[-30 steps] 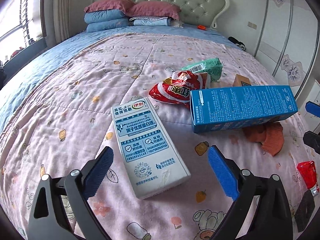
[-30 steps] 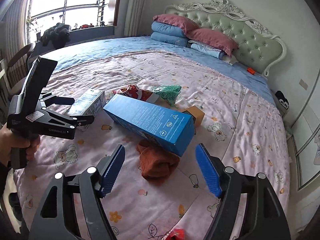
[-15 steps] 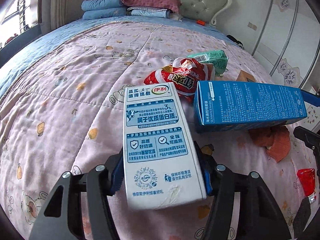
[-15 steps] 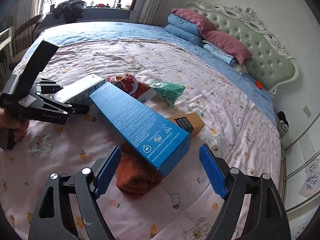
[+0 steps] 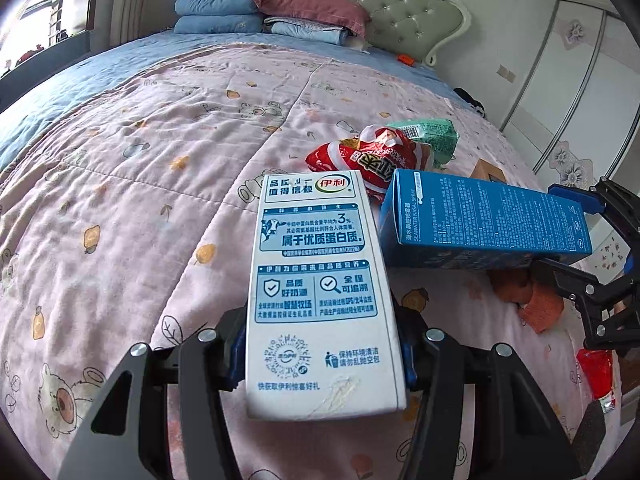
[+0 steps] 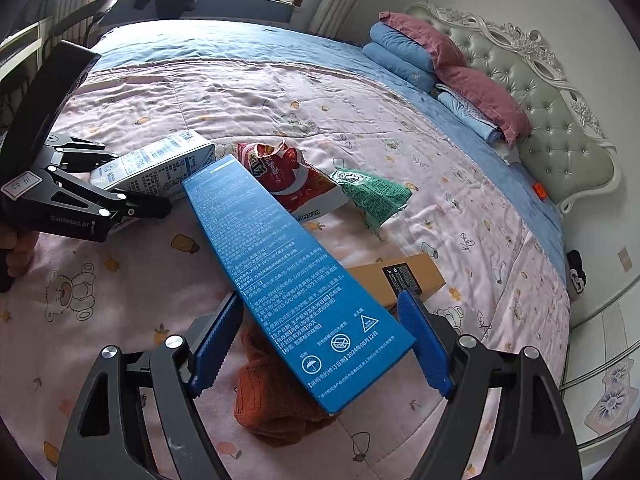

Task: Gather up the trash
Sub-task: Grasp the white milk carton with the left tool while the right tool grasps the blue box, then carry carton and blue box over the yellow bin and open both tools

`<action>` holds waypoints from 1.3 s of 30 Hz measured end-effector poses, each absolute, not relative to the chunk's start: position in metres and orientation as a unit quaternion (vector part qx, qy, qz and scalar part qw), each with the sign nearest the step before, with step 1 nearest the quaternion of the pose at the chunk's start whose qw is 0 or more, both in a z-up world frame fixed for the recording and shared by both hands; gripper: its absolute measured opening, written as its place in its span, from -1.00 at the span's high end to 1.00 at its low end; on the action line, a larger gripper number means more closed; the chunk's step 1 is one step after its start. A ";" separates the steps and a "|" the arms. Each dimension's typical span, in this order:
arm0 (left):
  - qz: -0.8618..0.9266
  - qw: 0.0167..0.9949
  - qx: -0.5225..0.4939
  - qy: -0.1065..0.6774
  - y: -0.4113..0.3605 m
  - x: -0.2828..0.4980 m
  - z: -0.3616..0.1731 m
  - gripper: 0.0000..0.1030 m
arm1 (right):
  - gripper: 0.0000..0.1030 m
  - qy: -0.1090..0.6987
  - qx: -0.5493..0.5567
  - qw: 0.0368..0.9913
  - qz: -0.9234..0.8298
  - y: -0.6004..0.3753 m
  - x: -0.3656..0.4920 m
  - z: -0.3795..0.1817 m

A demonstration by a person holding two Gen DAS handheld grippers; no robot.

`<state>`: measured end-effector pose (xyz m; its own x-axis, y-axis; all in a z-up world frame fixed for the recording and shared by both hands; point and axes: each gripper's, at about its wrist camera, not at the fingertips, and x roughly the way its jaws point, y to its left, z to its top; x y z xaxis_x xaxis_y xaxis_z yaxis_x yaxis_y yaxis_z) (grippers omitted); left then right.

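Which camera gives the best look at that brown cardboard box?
The right wrist view: the brown cardboard box lies there with its top and black label showing, partly behind the blue carton. The left wrist view shows only a corner above that carton.

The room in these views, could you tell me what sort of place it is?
A bedroom, most likely: a quilted bed with stacked pillows against a tufted headboard, and wardrobe doors alongside.

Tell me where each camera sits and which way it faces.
Left wrist: on the left gripper, facing the headboard; its fingers clamp the milk carton.
Right wrist: on the right gripper, facing the window; its fingers straddle the blue box; a hand shows at left.
Shared: carton, blue box, red bag.
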<state>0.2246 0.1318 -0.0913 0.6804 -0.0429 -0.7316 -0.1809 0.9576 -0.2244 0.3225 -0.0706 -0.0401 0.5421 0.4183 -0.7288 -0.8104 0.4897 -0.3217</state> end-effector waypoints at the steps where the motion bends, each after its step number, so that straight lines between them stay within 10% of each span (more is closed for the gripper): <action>1: 0.039 0.906 -0.140 0.398 0.132 0.223 -0.091 -0.07 | -0.41 0.289 -0.337 0.812 0.379 -0.070 0.319 -0.040; 16: 0.047 0.904 -0.123 0.406 0.127 0.189 -0.088 -0.05 | 0.12 0.327 -0.349 0.792 0.379 -0.064 0.260 -0.042; 39: -0.049 0.917 -0.081 0.388 0.024 0.131 -0.039 -0.05 | 0.14 0.350 -0.015 0.853 0.388 -0.223 0.191 -0.006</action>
